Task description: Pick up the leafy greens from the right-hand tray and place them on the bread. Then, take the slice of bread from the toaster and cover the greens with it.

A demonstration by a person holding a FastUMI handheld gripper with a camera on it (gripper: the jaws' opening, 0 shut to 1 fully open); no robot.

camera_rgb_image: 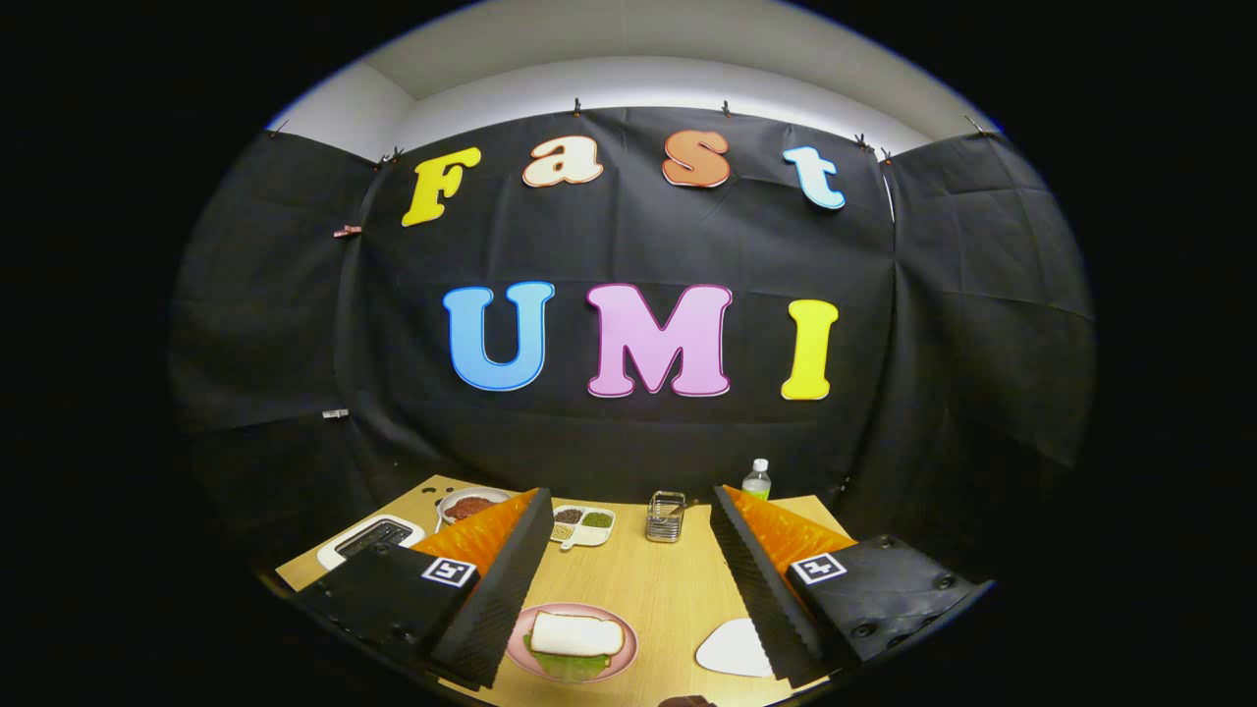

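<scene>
Gripper view, jaws wide apart, bread (577, 633) on greens (570, 665)

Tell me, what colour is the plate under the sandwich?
Pink: the round pink plate, between the open hand-held gripper fingers, gripper view.

The light wood-grain table (668, 589) carries a round pink plate (626, 658) holding a white bread slice (577, 633) over a green leafy layer (570, 668). A white toaster (365, 540) shows dark slots. A white bowl (471, 505) holds a dark red filling. A white divided tray (583, 526) holds dark brown, green and pale tan portions. A clear bottle (756, 480) has a green label and a white cap.
</scene>
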